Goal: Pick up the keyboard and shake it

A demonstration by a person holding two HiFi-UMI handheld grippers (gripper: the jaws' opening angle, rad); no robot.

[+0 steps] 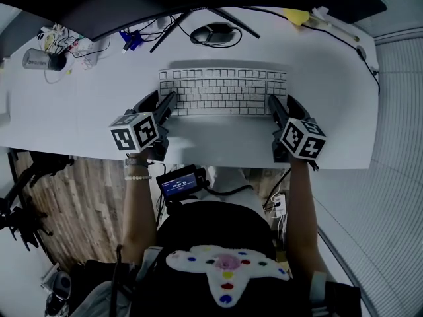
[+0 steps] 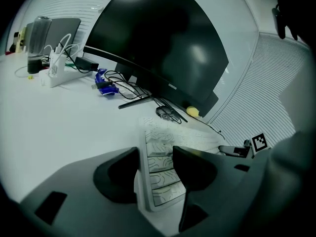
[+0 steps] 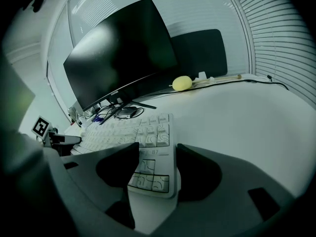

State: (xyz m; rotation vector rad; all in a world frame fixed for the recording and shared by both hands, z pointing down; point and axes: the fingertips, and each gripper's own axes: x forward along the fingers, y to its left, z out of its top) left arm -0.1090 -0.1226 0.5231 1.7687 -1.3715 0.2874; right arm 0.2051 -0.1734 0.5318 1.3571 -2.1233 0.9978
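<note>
Straddling the keyboard (image 1: 223, 91) at its left end, our left tool (image 1: 167, 105) stands spread, pinching nothing; the right tool (image 1: 274, 107) likewise at the right end. Flat on the tabletop (image 1: 79, 117), it looks stiff, light, slick-edged: we'd clamp both ends.

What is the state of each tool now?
Left tool: open, keyboard left end between its jaws, not gripped.
Right tool: open, keyboard right end between its jaws, not gripped.
</note>
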